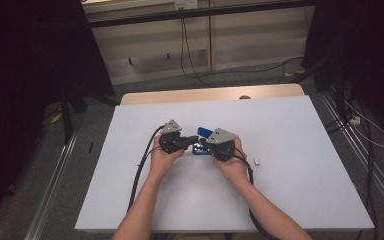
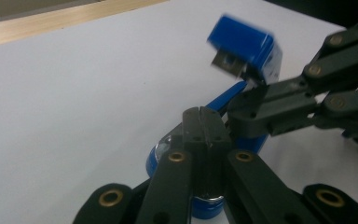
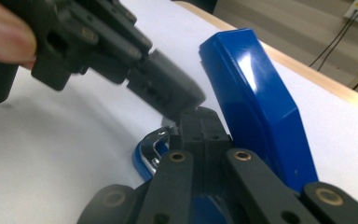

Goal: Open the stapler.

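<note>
One glossy blue plastic stapler point(image 1: 203, 140) swung open mid-table, two grippers pinched on it: left gripper point(image 1: 194, 140) and right gripper point(image 1: 203, 143). One small white box point(image 1: 258, 161) sits right of the stapler.

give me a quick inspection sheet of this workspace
surface: white rectangular tabletop with a pale wooden strip at its far edge.
job's things: blue plastic stapler, lid swung up and open, shiny metal channel exposed, at table centre between both grippers.
clutter: small pale grey block lying apart, right of the right hand.
grippers: left gripper and right gripper meet at the stapler; each one's jaws look closed together in its own view, what they pinch is hidden.
cables: black cable trailing from each gripper toward the near edge; more cables on the floor beyond.
surroundings: grey floor, dark curtains at both sides, pale wall panels behind.
</note>
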A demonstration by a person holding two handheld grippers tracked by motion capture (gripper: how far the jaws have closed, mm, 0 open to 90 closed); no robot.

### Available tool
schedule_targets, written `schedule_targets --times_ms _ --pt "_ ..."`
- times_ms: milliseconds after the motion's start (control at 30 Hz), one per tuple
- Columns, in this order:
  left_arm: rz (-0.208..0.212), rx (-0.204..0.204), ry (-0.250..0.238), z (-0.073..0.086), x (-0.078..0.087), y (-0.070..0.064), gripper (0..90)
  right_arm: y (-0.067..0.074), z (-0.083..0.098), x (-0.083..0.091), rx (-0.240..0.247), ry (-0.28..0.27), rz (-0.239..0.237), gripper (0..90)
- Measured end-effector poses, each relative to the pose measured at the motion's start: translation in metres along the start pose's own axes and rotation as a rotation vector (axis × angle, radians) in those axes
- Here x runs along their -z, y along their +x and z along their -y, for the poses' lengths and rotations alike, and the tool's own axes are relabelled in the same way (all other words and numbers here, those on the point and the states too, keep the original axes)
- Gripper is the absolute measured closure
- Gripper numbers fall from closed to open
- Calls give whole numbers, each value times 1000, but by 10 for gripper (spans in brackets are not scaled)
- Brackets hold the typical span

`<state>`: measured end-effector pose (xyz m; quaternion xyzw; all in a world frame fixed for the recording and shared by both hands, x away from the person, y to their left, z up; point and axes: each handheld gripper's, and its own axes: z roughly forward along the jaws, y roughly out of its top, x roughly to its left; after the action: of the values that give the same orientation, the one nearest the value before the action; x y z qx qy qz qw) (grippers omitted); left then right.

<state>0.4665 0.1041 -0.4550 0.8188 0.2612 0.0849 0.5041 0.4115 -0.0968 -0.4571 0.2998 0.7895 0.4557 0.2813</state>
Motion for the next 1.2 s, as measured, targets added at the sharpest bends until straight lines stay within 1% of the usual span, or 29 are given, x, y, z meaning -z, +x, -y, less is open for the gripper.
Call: schedule_targets --times_ms 33,100,133,167,200,300,333,367,433,467,533,600,633,700,800,867,900,933,967,1000,1033,1067,1100,1133,1167,1200 --pt "0 2 0 0 0 0 900 0 -1 0 0 -2 0 900" --pt "-12 -18 8 0 -2 -3 900 1 -1 0 15 2 9 900" --pt "-23 -32 25 0 -2 -3 900 1 -1 0 18 5 8 900" --pt "-23 -32 25 0 -2 -3 900 1 -1 0 18 5 8 900" --pt "-28 -42 24 2 -4 -4 900 2 -1 -1 18 3 17 900" --pt "-26 -32 18 2 -6 -5 900 2 -2 -2 12 -1 15 900" --pt "-26 -46 21 2 -6 -5 900 2 -3 -2 16 4 20 900" --pt "-27 -44 19 3 -7 -6 900 2 -4 -2 19 2 22 900" --pt "-28 -35 16 3 -9 -7 900 2 -8 -2 21 -1 35 900" --pt "-30 -40 17 3 -9 -8 900 1 -10 -2 23 -1 42 900" --pt "-30 -34 17 3 -9 -8 900 -1 -13 -2 24 5 50 900" --pt "-30 -40 22 2 -9 -7 900 -1 -14 -2 29 8 57 900" --pt "-28 -35 20 3 -10 -8 900 -1 -15 -1 38 12 68 900" --pt "-31 -38 26 2 -9 -8 900 -2 -16 0 38 7 80 900" --pt "-34 -41 29 2 -10 -8 900 -6 -18 5 33 -4 106 900" --pt "-34 -40 29 2 -10 -9 900 -8 -19 7 28 -6 110 900" --pt "-34 -39 29 2 -10 -9 900 -12 -22 12 5 -14 120 900" --pt "-33 -31 26 2 -11 -9 900 -14 -23 14 14 -15 134 900" --pt "-33 -32 30 1 -11 -9 900 -15 -25 17 25 -12 146 900" --pt "-30 -39 31 1 -12 -10 900 -16 -27 20 28 -10 162 900" --pt "-35 -58 42 0 -12 -10 900 -18 -28 22 11 -14 168 900" --pt "-31 -58 56 0 -12 -12 900 -19 -29 25 2 -12 177 900" --pt "-31 -58 56 0 -12 -12 900 -21 -30 28 19 -5 204 900" --pt "-39 -77 59 -1 -13 -13 900 -24 -30 30 31 4 224 900" --pt "-46 -81 64 -1 -12 -14 900 -27 -30 32 19 9 225 900" --pt "-46 -82 58 -1 -13 -14 900 -30 -29 34 3 6 216 900"
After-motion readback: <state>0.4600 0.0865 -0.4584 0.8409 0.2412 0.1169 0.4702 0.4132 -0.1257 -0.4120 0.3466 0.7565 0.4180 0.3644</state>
